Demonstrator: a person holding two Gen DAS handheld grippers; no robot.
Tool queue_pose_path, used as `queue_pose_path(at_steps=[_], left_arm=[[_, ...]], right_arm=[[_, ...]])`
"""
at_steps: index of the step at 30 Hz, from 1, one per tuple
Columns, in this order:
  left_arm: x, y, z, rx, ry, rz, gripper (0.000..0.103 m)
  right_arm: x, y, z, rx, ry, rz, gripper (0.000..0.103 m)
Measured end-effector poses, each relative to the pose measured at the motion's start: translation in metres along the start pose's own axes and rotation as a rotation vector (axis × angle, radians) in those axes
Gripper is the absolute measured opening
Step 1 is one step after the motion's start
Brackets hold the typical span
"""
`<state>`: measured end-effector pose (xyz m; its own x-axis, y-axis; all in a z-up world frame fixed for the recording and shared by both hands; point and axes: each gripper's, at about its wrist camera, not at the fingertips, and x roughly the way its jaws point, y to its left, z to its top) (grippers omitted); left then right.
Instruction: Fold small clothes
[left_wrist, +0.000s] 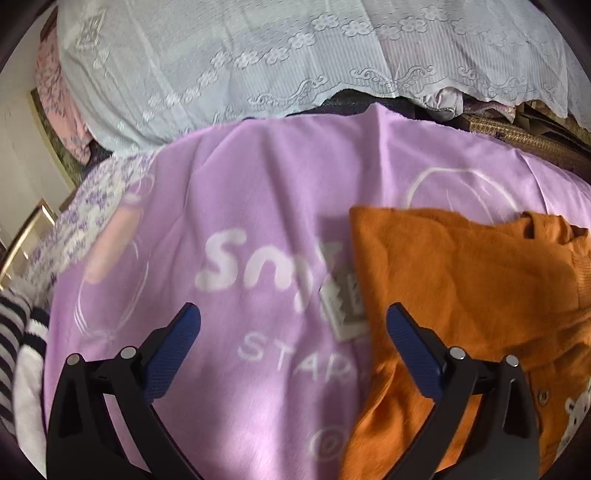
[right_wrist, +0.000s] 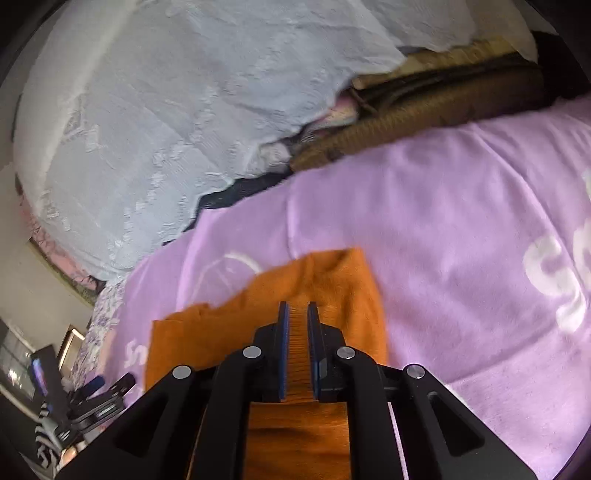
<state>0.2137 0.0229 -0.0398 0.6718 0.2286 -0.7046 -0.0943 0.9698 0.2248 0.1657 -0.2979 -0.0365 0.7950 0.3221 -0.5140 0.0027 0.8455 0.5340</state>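
An orange small garment with buttons and a white animal patch lies partly folded on a lilac blanket. My left gripper is open and empty above the blanket, its right finger over the garment's left edge. A small white tag lies at that edge. My right gripper is shut on a fold of the orange garment and holds it a little above the lilac blanket.
A pale blue lace cover drapes a mound behind the blanket. Striped black-and-white cloth lies at the far left. Brown woven fabric lies at the back right. The left gripper also shows in the right wrist view.
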Motion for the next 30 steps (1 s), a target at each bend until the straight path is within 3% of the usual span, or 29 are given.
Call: queue_pose_path(at_steps=[2, 4, 6, 8, 11, 17, 18, 19, 20, 23, 24, 27, 30], left_arm=[[0.013, -0.012, 0.004, 0.02, 0.022, 0.023, 0.098], [0.032, -0.02, -0.002, 0.038, 0.067, 0.06, 0.099], [0.045, -0.017, -0.013, 0.013, 0.057, 0.059, 0.099], [0.044, -0.01, -0.01, -0.016, 0.071, 0.033, 0.099], [0.039, -0.006, -0.01, -0.027, 0.065, 0.02, 0.099], [0.006, -0.018, 0.013, -0.036, -0.052, -0.104, 0.099], [0.008, -0.024, 0.019, -0.022, -0.048, -0.108, 0.099], [0.012, -0.031, 0.023, -0.01, -0.039, -0.111, 0.099], [0.02, -0.039, 0.027, 0.004, -0.02, -0.116, 0.099], [0.073, -0.065, 0.022, 0.046, 0.153, -0.129, 0.099], [0.073, -0.056, 0.019, -0.029, 0.118, -0.166, 0.099], [0.066, -0.044, 0.016, -0.045, 0.141, -0.202, 0.099], [0.037, -0.036, 0.003, -0.031, 0.064, -0.177, 0.098]], right_arm=[[0.015, 0.008, 0.0, -0.021, 0.057, 0.022, 0.011], [0.043, 0.006, -0.009, -0.039, 0.142, -0.021, 0.011], [0.065, -0.011, -0.022, -0.014, 0.203, -0.042, 0.0], [0.062, -0.021, -0.019, 0.041, 0.193, 0.006, 0.0], [0.043, -0.011, -0.019, -0.004, 0.133, -0.042, 0.006], [0.052, 0.018, -0.011, -0.075, 0.125, -0.026, 0.009], [0.056, 0.021, -0.009, -0.076, 0.126, -0.034, 0.012], [0.064, 0.019, -0.006, -0.075, 0.137, -0.048, 0.026], [0.075, 0.014, -0.005, -0.066, 0.165, -0.056, 0.03], [0.078, -0.001, -0.007, -0.024, 0.166, -0.014, 0.022], [0.072, -0.003, -0.006, -0.016, 0.165, -0.008, 0.022], [0.053, 0.004, -0.011, -0.034, 0.124, -0.036, 0.026], [0.036, 0.028, -0.018, -0.145, 0.104, -0.03, 0.032]])
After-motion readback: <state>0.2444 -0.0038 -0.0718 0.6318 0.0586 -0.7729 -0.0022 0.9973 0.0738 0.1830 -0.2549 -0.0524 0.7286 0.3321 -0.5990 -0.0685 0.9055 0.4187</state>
